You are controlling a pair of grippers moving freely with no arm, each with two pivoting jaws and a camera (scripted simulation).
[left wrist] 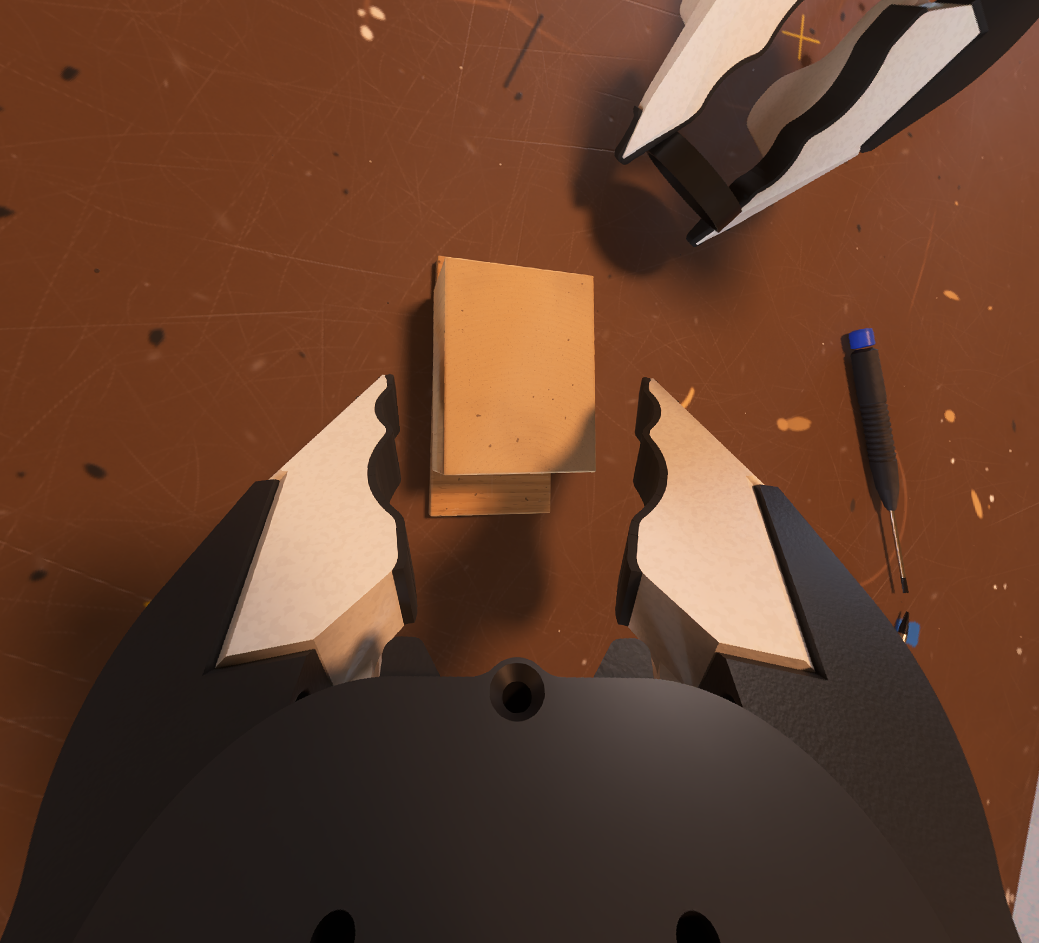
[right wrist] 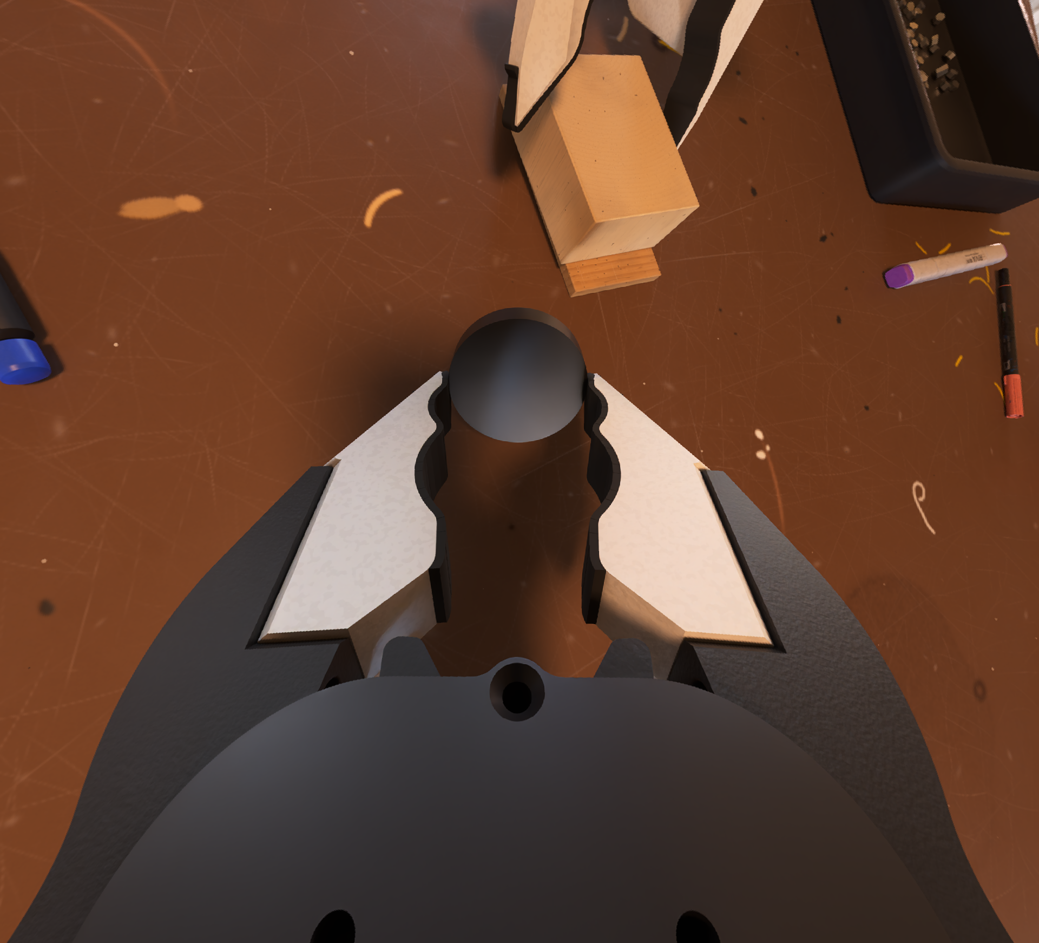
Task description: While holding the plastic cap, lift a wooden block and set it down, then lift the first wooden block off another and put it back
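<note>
A light wooden block lies stacked on a thinner, darker wooden block on the brown table. My left gripper is open, with one finger on each side of the upper block and a gap on both sides. My right gripper is shut on a dark round plastic cap and holds it above the table, near the stack. In the left wrist view the right gripper shows at the upper right with the cap between its tips. In the right wrist view the stack sits ahead, with the left gripper's fingers around it.
A black screwdriver with a blue end lies right of the stack; it also shows in the right wrist view. A black bin holding small parts stands at the table edge. A purple-capped marker and an orange-capped black pen lie beside it.
</note>
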